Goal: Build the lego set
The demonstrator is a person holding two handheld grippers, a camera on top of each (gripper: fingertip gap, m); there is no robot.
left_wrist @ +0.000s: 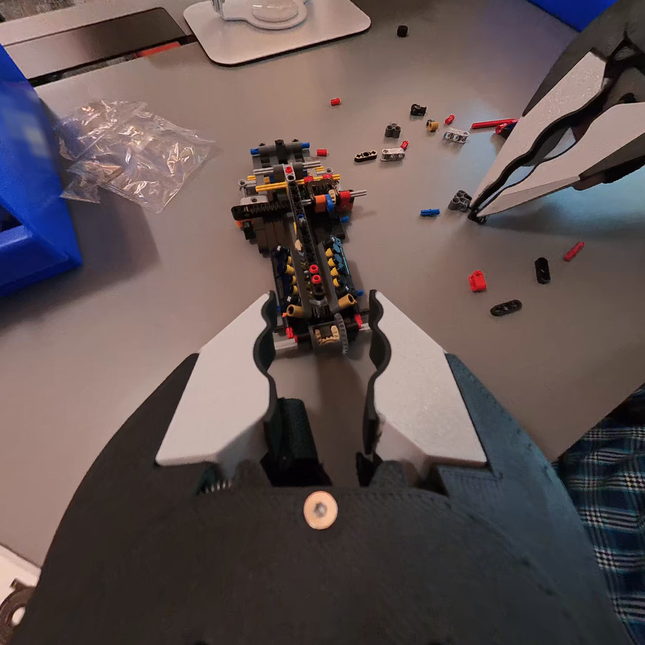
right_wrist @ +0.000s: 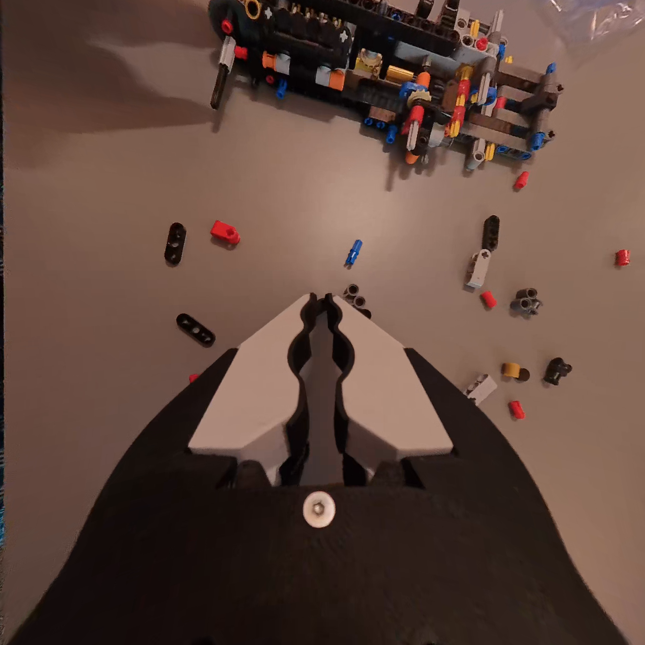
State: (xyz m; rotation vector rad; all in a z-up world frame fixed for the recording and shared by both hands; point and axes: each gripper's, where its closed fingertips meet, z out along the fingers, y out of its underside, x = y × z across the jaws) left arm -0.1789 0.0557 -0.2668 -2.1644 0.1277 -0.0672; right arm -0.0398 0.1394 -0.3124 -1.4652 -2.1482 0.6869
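Observation:
The partly built lego chassis (left_wrist: 303,223) lies lengthwise on the grey table, and also shows at the top of the right wrist view (right_wrist: 384,69). My left gripper (left_wrist: 321,300) is open, with its fingers on either side of the chassis's near end. My right gripper (right_wrist: 320,298) is down at the table to the right of the chassis. It also shows in the left wrist view (left_wrist: 476,216). Its tips are closed on a small black piece (left_wrist: 477,219), with a grey connector (right_wrist: 354,296) right beside them.
Loose parts lie scattered right of the chassis: a blue pin (right_wrist: 353,252), a red piece (right_wrist: 225,232), black beams (right_wrist: 174,243), and small red pins. A blue bin (left_wrist: 31,209) and clear plastic bags (left_wrist: 129,150) are at the left. A white stand base (left_wrist: 279,35) is at the back. My right fingertips sit around 20 centimeters from my left ones.

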